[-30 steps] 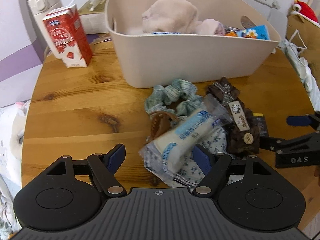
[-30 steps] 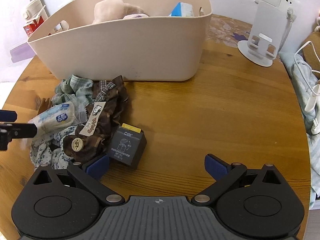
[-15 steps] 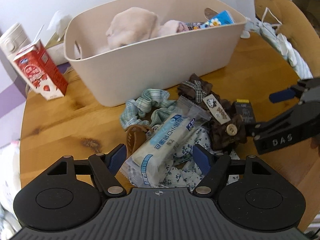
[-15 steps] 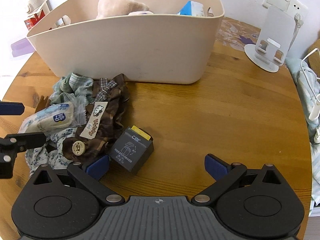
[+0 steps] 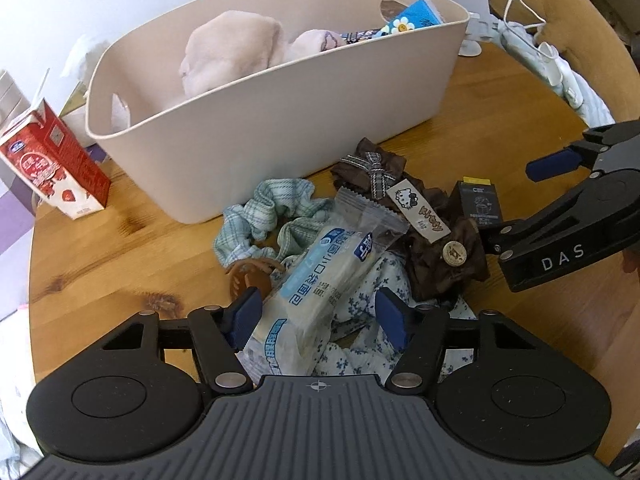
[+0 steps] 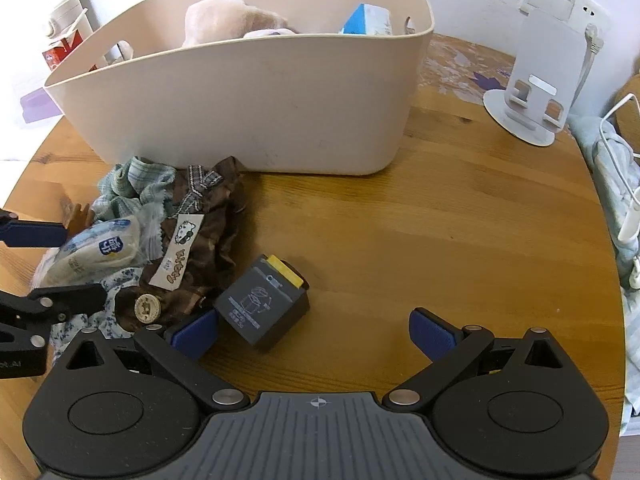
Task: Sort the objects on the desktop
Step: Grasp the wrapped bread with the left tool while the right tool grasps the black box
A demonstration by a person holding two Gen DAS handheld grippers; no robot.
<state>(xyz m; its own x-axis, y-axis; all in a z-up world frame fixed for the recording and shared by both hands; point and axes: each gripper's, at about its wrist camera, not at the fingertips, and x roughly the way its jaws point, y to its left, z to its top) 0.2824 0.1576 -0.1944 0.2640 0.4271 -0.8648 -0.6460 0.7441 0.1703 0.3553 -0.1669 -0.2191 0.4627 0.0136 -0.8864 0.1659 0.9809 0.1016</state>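
Left hand-held gripper (image 5: 318, 314): black ribbed body, two round side discs, silver pivot screws, blue pads (image 5: 390, 318). Right hand-held gripper (image 6: 314, 330): identical build, with white "DAS" lettering on its arm.

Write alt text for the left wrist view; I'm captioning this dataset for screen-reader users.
The left gripper, its jaws just closing, straddles a clear-wrapped bread packet on a pile of fabric scrunchies on a round wooden table. Behind stands a beige bin holding plush items, with a red carton at its left. The right gripper enters from the right.
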